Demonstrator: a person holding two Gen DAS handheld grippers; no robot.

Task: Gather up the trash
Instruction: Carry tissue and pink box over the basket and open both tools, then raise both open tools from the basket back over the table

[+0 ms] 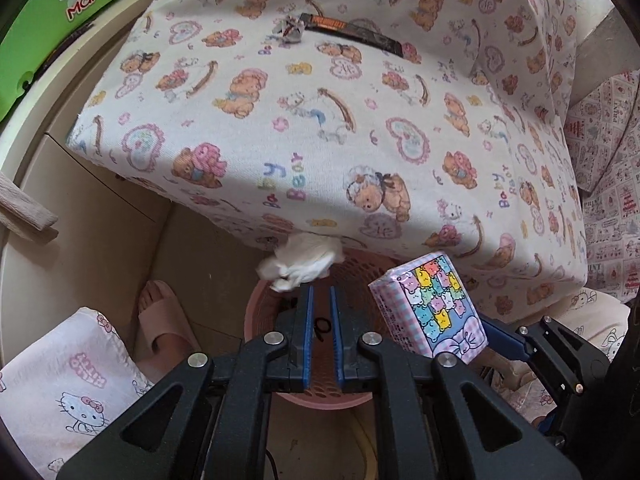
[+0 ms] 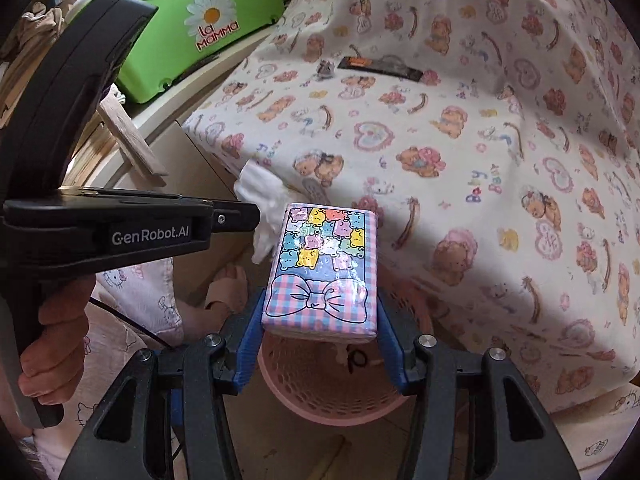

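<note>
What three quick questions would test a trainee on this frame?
1. True or false: the right gripper holds the bear-print tissue pack.
2. Which container shows beneath that pack? A) pink basket B) green box C) cardboard carton
3. How many pieces of trash lie on the bedsheet?
Key: 1 true; 2 A; 3 two, the dark wrapper and the crumpled foil.

A: Which lettering was legible?
B: "La Mamma", beside a daisy, stood on the green box [image 2: 200, 32]. "GenRobot.AI" stood on the left gripper [image 2: 256, 216] body.
A: Other entries?
B: "Baby Bear" was printed on the bedsheet [image 1: 288, 176].
</note>
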